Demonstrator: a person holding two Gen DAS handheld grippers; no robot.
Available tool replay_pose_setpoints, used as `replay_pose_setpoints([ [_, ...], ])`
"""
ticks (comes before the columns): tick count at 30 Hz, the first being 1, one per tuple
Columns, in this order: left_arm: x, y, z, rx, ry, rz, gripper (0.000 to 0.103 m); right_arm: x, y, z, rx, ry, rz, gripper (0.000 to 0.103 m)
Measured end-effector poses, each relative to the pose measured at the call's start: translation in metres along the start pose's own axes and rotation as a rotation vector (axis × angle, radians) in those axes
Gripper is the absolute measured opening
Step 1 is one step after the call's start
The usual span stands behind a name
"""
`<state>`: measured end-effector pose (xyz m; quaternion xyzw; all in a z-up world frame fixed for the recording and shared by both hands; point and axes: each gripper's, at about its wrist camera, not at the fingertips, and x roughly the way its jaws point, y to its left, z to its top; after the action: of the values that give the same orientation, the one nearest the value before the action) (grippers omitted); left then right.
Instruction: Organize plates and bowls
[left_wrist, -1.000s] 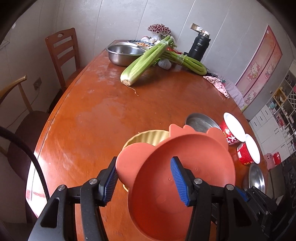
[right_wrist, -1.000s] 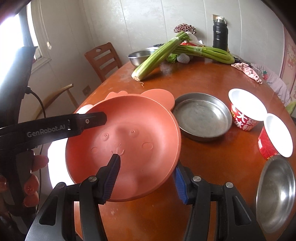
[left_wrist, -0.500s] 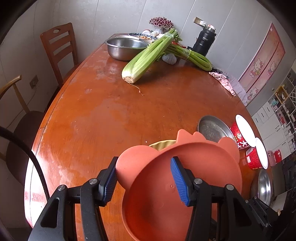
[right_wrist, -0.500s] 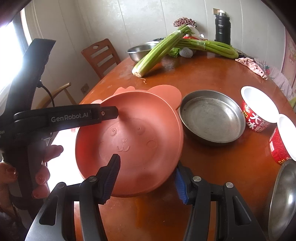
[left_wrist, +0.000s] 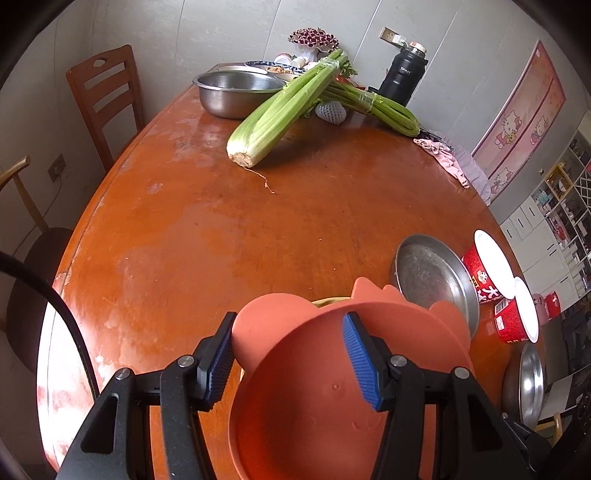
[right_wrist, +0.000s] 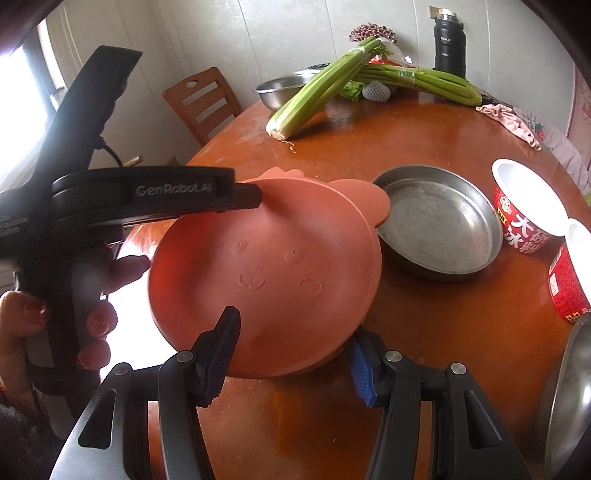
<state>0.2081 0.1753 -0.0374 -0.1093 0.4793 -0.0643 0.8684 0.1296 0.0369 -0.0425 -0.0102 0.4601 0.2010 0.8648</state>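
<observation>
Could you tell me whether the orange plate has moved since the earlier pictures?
Yes. The orange plate has sunk toward the table, and its ear now overlaps the steel pan's rim.

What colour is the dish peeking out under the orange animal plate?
Pale yellow dish, only its rim showing; clearest in the left wrist view.

The desk (left_wrist: 207, 229) is reddish wood, glossy but worn in pale, dull patches. The animal-faced plate (right_wrist: 273, 273) looks like matt terracotta plastic, smooth with faint embossed marks. Right of it, the shallow pan (right_wrist: 439, 225) is brushed, scuffed metal. The far basin (left_wrist: 236, 92) is shinier steel.
</observation>
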Motion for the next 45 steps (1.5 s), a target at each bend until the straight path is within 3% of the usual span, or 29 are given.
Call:
replay_pose_setpoints([
  [5,0.009,-0.001,0.003,0.003,0.014,-0.025,0.059,-0.001,-0.003,0.001,0.007,0.002,0.018,0.059],
  [14,0.015,0.002,0.004,0.015,0.022,0.01,0.058,-0.006,-0.005,-0.003,0.007,-0.006,0.025,0.059],
  [25,0.005,0.007,0.009,0.012,-0.021,-0.003,0.058,-0.009,-0.009,-0.007,0.02,-0.004,0.046,0.059],
  [37,-0.018,0.009,-0.016,0.049,-0.024,0.085,0.059,-0.018,-0.008,-0.013,0.014,0.002,0.068,0.059],
  [45,-0.011,0.006,-0.03,0.072,0.01,0.123,0.06,-0.018,0.001,-0.019,-0.029,0.019,0.084,0.059],
])
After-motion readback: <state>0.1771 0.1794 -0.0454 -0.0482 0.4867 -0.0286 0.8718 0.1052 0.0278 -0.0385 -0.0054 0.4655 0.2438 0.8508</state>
